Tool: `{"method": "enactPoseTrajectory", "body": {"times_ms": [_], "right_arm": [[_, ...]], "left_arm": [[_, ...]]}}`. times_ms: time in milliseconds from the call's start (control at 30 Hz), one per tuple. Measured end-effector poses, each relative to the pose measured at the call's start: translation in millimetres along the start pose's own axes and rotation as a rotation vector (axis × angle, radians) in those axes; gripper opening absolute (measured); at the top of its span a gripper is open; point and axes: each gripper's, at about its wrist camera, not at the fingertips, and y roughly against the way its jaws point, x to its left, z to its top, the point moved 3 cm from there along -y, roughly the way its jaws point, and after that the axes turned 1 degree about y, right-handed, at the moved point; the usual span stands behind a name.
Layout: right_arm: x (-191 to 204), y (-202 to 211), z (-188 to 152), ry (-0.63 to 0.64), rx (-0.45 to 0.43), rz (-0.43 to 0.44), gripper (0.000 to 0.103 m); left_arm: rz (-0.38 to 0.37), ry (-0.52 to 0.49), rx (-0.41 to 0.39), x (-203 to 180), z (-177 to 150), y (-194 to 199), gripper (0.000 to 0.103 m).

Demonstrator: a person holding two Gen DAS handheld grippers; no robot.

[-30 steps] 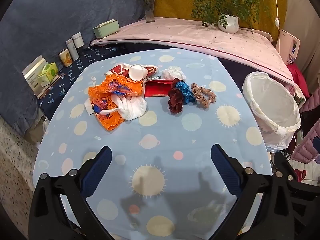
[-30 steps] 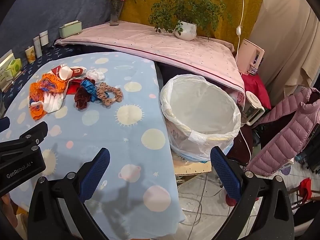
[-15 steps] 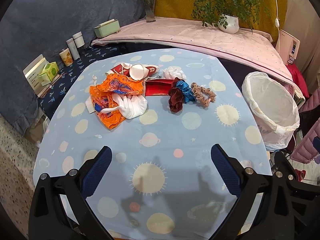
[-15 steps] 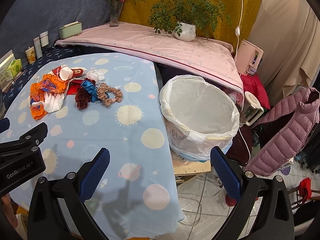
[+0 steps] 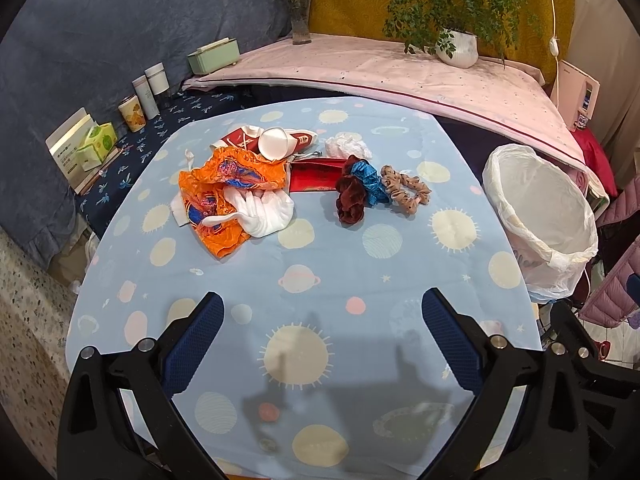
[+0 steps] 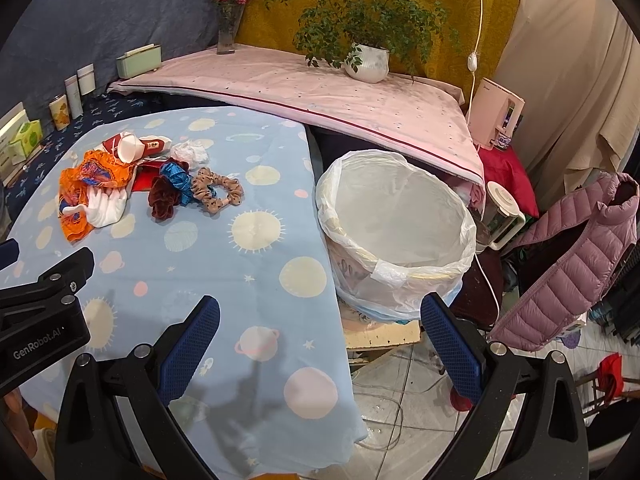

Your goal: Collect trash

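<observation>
A pile of trash lies at the far middle of the blue patterned table [image 5: 304, 280]: an orange wrapper [image 5: 224, 184], a crumpled white glove or bag [image 5: 266, 210], a white paper cup [image 5: 274, 142], a red packet [image 5: 314, 176], a white tissue ball [image 5: 346, 146] and three scrunchies, dark red [image 5: 350, 200], blue [image 5: 368, 178] and spotted tan [image 5: 406, 190]. A bin lined with a white bag [image 5: 540, 216] stands off the table's right edge; it also shows in the right wrist view [image 6: 396, 232]. My left gripper [image 5: 322, 336] is open and empty over the near table. My right gripper [image 6: 320, 344] is open and empty over the table's right edge.
A pink-covered shelf [image 5: 400, 76] runs behind the table with a potted plant [image 5: 456, 46], a flower vase [image 5: 300, 28] and a green box [image 5: 214, 56]. Cups and a tissue box [image 5: 98, 146] line the left ledge. A pink jacket [image 6: 572, 264] hangs right of the bin.
Both grippers have drawn back and risen very slightly, so the table looks a little farther away. Both stay open. The trash has not moved.
</observation>
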Motion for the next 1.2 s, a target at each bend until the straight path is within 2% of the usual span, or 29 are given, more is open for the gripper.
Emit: {"method": "enactPoseTrajectory", "body": {"times_ms": [1200], "right_arm": [[-0.3,0.1,-1.7,-0.003,-0.001,-0.001,0.096]], "left_arm": [[-0.002,0.001,0.001,-1.6,-0.6,3.2,0.095]]}}
